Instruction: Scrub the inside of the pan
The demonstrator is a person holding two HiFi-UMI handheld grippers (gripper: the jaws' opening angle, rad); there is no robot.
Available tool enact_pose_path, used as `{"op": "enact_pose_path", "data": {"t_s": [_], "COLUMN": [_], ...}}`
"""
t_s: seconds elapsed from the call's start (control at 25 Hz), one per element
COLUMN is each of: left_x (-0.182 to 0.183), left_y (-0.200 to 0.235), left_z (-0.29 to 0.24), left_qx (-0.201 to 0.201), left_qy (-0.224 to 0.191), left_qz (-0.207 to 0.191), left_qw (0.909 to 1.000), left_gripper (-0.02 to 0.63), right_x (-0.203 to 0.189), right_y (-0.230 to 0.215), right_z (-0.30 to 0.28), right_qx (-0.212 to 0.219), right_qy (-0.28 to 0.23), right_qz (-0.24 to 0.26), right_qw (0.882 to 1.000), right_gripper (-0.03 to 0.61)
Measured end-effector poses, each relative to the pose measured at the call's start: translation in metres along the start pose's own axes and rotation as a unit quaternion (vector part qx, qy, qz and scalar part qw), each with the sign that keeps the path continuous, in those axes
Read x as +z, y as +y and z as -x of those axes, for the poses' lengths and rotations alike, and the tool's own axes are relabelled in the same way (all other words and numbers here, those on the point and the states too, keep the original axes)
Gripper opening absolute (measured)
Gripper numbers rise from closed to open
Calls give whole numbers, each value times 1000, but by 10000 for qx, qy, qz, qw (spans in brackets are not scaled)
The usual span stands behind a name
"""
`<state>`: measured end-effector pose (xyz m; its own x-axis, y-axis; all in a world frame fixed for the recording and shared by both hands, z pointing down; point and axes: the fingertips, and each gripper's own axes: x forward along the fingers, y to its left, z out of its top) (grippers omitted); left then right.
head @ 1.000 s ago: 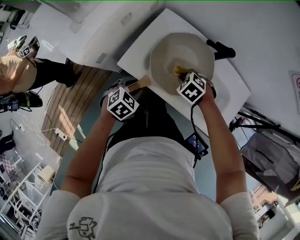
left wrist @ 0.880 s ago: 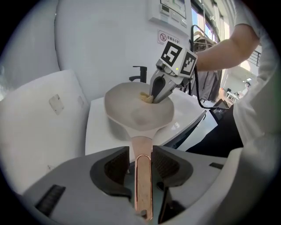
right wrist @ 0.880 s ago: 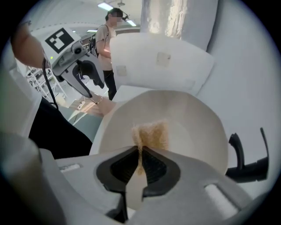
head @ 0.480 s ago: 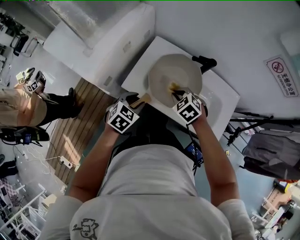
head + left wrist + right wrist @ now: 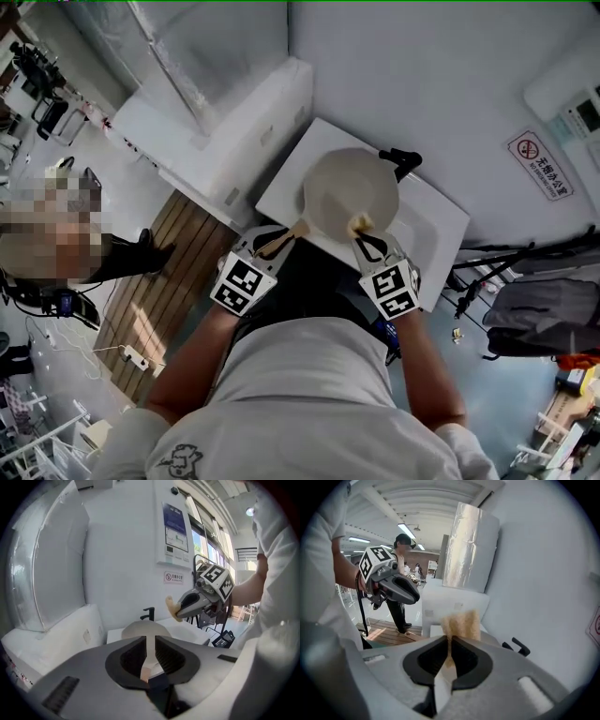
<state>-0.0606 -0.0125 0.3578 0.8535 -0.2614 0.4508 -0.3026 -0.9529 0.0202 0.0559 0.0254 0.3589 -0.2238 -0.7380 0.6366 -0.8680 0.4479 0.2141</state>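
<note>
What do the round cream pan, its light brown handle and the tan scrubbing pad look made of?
The round cream pan looks like coated or enamelled metal: smooth, matte, even colour, though that is uncertain. Its light brown handle seems wooden: warm tone, flat strip. The tan scrubbing pad looks like coarse fibre or sponge: rough, fuzzy edges.

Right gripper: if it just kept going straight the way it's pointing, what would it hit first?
Most likely the pan: the sponge pinched in the right gripper points at its near rim and would touch there first. Depth is hard to judge, so that's a best guess.
</note>
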Motion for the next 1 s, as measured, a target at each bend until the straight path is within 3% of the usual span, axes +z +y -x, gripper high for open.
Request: {"op": "enact_pose_path", "data": {"t_s": [0.16,0.28,0.44,0.6,1.0], "left_x": [27,46,61,83,118], "left_y": [-10,-23,-41,-68,-185], "left_z": [28,45,59,58,41], "left_qx": [54,-27,-6,137,303], "left_qy": [-446,-824,-1044,-1204,-1369], "left_qz": [67,331,538,607,473], "left_qw": [9990,9960,9931,9908,9890], "left_gripper": [24,0,-2,-2,-2], "right_x": [25,35,39,34,-15], "right_y": [8,14,22,18,4], "right_z": [37,62,89,121,224], "right_qx": [-110,-130,-32,73,303], "right_qy": [-516,-850,-1228,-1541,-2039], "right_qz": [-49,-199,-311,-339,-522], "right_qw": [9986,9961,9919,9874,9771], "right_gripper": [25,25,25,23,23]}}
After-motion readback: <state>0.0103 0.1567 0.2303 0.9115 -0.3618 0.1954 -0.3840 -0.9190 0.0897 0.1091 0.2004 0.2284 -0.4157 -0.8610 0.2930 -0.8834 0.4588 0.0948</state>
